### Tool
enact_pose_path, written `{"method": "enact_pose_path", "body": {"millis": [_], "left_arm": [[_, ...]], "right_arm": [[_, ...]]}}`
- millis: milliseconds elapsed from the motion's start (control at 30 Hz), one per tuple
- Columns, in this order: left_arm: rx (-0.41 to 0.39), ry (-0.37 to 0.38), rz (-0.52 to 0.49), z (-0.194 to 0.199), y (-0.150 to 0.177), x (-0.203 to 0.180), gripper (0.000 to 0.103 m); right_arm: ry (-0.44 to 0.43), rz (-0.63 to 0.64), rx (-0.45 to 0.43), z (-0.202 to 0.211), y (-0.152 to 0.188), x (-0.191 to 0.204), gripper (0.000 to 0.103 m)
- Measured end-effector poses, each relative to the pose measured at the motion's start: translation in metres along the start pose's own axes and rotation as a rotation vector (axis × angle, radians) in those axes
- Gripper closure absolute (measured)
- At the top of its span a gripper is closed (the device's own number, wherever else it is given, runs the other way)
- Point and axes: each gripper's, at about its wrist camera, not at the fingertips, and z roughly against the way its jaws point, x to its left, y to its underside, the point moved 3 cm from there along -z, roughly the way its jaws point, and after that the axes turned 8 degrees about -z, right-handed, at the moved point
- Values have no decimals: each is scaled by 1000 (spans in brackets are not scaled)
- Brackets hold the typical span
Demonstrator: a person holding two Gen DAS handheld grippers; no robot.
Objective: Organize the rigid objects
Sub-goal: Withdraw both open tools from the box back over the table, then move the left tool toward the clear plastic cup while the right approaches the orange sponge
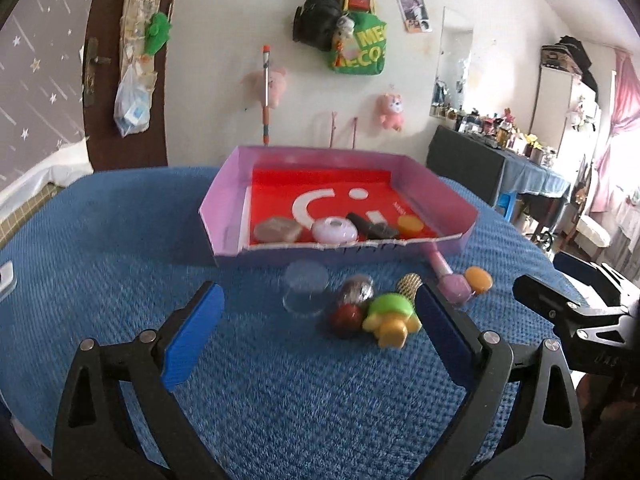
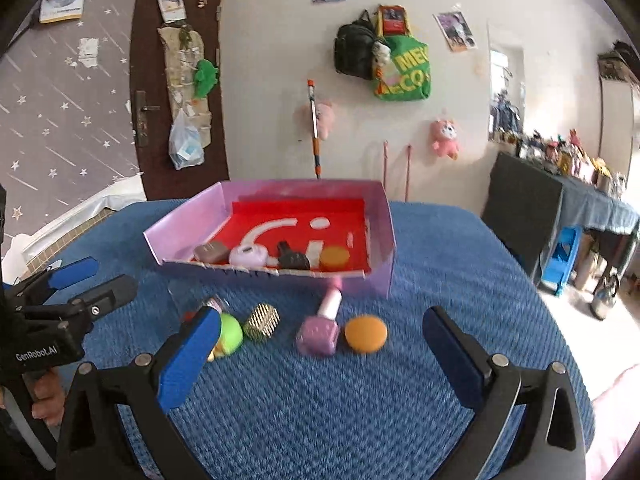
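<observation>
A pink tray (image 1: 224, 196) with a red floor stands on the blue cloth and holds a brown lump (image 1: 278, 229), a lilac round case (image 1: 334, 231), a dark bottle (image 1: 370, 226) and an orange disc (image 1: 410, 223). In front of it lie a clear cup (image 1: 306, 288), dark balls (image 1: 356, 290), a green toy turtle (image 1: 392, 316), a gold mesh piece (image 2: 262, 322), a pink nail polish bottle (image 2: 320, 334) and a second orange disc (image 2: 366, 334). My left gripper (image 1: 318, 290) stands open before the cup and turtle. My right gripper (image 2: 320, 320) is open, short of the bottle and disc.
The blue cloth (image 1: 120, 248) covers a rounded table whose edges fall away left and right. A white object (image 1: 6, 276) sits at its left edge. A door (image 2: 160, 80) and wall with hung bags stand behind; a black table (image 2: 520, 208) and blue stool (image 2: 562, 260) are at right.
</observation>
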Motion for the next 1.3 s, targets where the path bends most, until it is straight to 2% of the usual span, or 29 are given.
{"method": "enact_pose_path", "body": {"millis": [300,567,1100,1300], "left_arm": [[55,-2,0,-11,16,-1,5],[88,4,-8,-17,20,-4,5],[118,-17,-8,-31,11,3,5],[164,-42,0,-47,3,14,5]], "right_arm": [[34,-25,55,-19,29,-8,0],[33,-26,92,-29,39,-8,0],[46,-29,112,-40,31,-13,0],[64,-35,121,-51,19,-21,0]]}}
